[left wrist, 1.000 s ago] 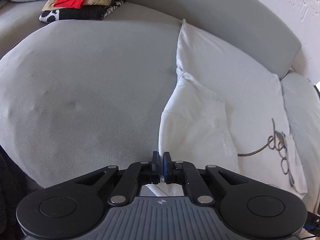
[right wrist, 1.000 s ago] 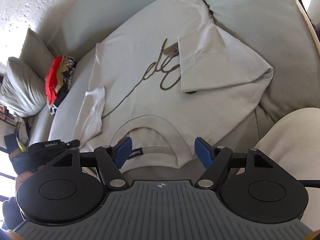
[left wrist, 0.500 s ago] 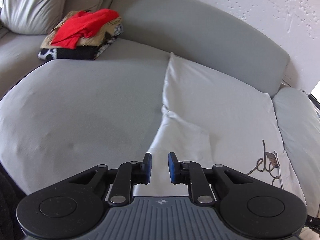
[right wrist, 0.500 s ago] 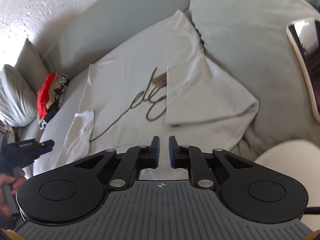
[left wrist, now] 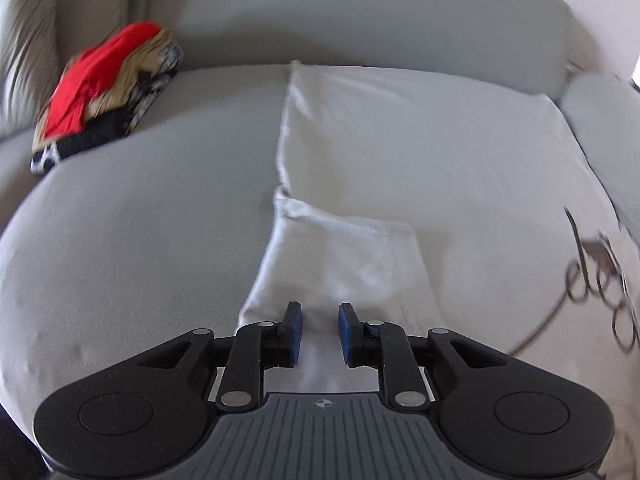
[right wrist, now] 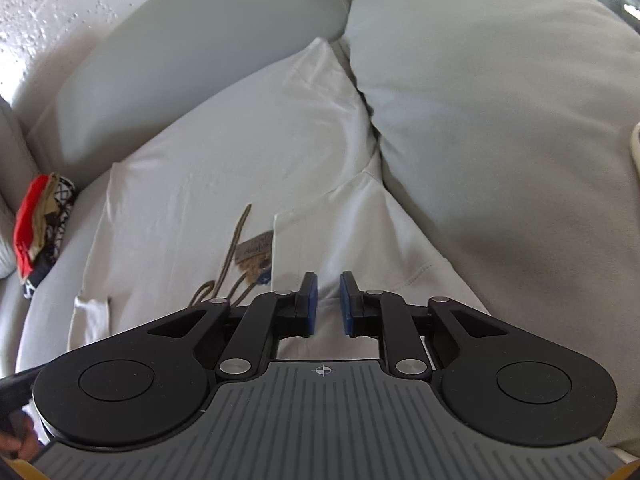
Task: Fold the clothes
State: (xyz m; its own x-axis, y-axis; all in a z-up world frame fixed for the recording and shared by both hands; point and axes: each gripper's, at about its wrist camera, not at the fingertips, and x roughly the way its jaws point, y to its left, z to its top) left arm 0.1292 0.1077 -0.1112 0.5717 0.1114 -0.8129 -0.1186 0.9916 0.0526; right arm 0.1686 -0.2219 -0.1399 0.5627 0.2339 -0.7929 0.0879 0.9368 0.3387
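Observation:
A white T-shirt with a brown scribble print lies spread on the grey sofa seat. Its left sleeve is folded inward onto the body. My left gripper hovers just over that sleeve's near end, open by a small gap, nothing between the blue pads. In the right wrist view the same T-shirt shows its right sleeve folded in beside the print. My right gripper sits over that sleeve, slightly open and empty.
A pile of folded clothes, red on top, lies at the sofa's far left by a cushion; it also shows as the pile in the right view. The sofa backrest runs behind. A hand shows at lower left.
The left gripper let go of the sleeve, opened and widened its gap. The right gripper narrowed from wide open at the collar and moved forward over the folded right sleeve.

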